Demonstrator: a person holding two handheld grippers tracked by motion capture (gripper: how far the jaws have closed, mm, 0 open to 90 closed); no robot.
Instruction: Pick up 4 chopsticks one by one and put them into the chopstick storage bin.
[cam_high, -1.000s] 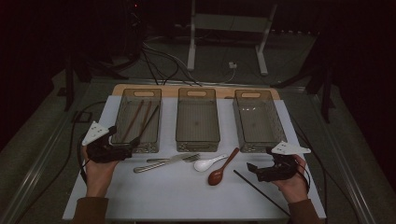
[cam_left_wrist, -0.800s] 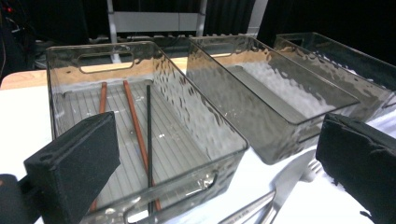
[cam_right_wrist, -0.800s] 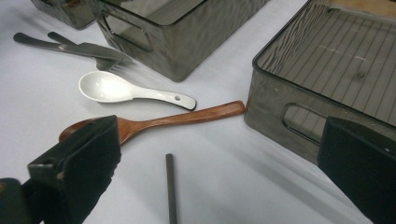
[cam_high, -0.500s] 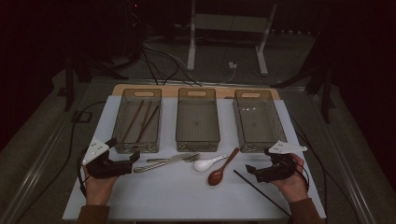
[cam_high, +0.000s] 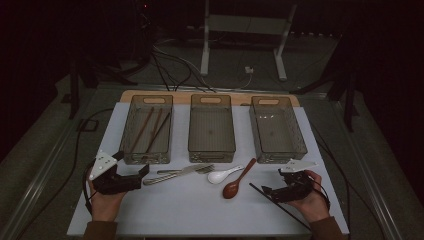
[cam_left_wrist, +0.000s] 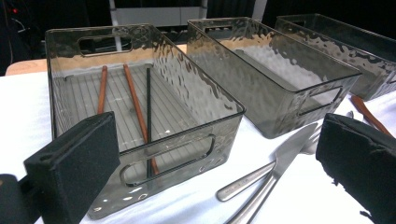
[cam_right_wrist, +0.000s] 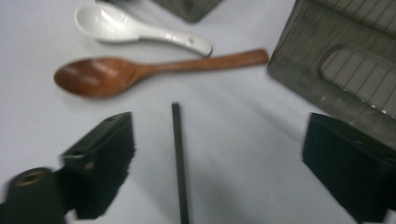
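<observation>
While jaws narrow, right hand-held gripper (cam_right_wrist: 217, 163) straddles black chopstick (cam_right_wrist: 179, 158), untouched

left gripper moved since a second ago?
Yes. In the high view the left gripper has come down from beside the left bin, toward the table's near edge, and now points at the knife and fork.

Change from the earlier frames: the left gripper (cam_high: 142, 172) has left its earlier place over the near end of the left bin (cam_high: 148, 128) and come down toward the person, so that it now lies low over the white table (cam_high: 200, 210), its open jaws pointing at the handles of the knife and fork (cam_high: 181, 172). The right gripper (cam_high: 265, 191) has just been closing its jaws slightly, with the black chopstick (cam_right_wrist: 179, 158) lying between them, untouched.
</observation>
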